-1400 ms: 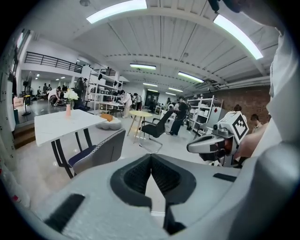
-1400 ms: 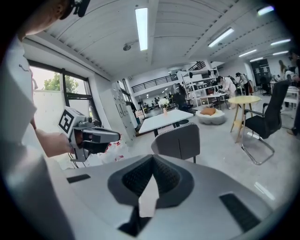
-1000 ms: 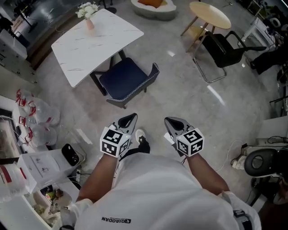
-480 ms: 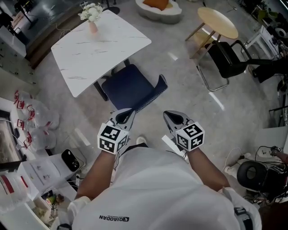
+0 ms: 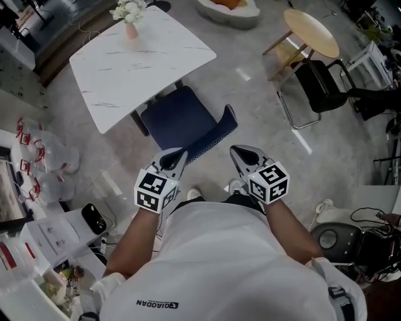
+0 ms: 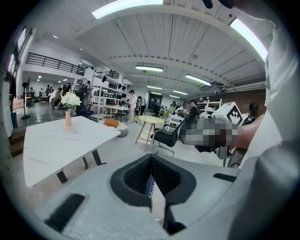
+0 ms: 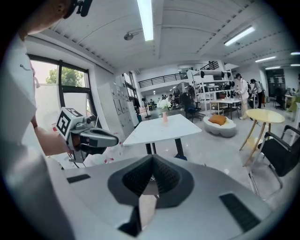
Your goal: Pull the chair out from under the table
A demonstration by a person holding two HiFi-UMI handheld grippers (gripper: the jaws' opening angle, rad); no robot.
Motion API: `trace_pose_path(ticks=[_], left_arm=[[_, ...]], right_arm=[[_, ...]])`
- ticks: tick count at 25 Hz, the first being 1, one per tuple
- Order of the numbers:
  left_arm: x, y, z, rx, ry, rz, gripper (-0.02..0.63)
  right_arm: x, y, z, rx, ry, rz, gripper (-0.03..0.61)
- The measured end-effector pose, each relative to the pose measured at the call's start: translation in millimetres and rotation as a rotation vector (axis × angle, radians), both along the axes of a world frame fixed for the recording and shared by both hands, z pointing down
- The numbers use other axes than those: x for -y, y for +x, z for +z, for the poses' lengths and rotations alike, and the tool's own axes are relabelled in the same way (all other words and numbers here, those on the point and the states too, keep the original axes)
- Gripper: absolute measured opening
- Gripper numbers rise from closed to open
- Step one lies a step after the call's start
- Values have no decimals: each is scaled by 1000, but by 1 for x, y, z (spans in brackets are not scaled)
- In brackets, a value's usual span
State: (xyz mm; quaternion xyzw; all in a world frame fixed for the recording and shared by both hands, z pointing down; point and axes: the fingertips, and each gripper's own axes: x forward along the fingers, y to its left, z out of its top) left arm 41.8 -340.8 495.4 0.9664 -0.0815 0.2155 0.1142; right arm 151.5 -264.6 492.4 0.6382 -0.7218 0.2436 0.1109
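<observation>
Both tongs together, nothing clamped. Left tongs (image 5: 180,152) and right tongs (image 5: 236,150) are held side by side, a bit apart, low and near in the head view, both pointing toward the far side.

Chair (image 5: 178,122): navy, just beyond the tongs, far edge of its seat tucked under the near edge of the white surface (image 5: 138,59), backrest on the near-right side facing the tongs. Left tongs' tips sit right at the backrest's lower end in the head view; touching or not, cannot tell. A sliver of the patterned backrest shows through the slit of the left tongs in the left gripper view. Right tongs are right of the backrest, apart from it.

Vase (image 5: 130,19) with flowers at the surface's far corner. Black chair (image 5: 319,84) far right.
</observation>
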Motion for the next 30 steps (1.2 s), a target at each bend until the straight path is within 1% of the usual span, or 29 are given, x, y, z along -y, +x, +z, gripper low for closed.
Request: trace_pose_path(ticks=[3,6,8,10,14,19,25,30], left_arm=[[5,3,-1,-7,3,-54,6],[10,9,-2,-11,13,-127,6],[13,15,-2,-13,6,-187,6],[12,22,-5,-20,0,-241,6],[10,38,-11,-17,21,-328,6],[8,45,-14,-11,28,-464,6],[-8,42,-11,14,52,-601,6],[-27,41,-14,35,68,-672,6]], right_arm=[[11,10,-2,-11,7,-50,6],[26,16,-3,-27,18,-141,6],[36,21,-4,-37,22,-206,6],[45,28,-7,-34,28,-260,6],[61,46,-11,-23,51,-354,6],[68,59,-8,-2,59,-468,6],[68,70,-4,-14,79,-569,6],[63,76,-6,-11,87,-630,6]])
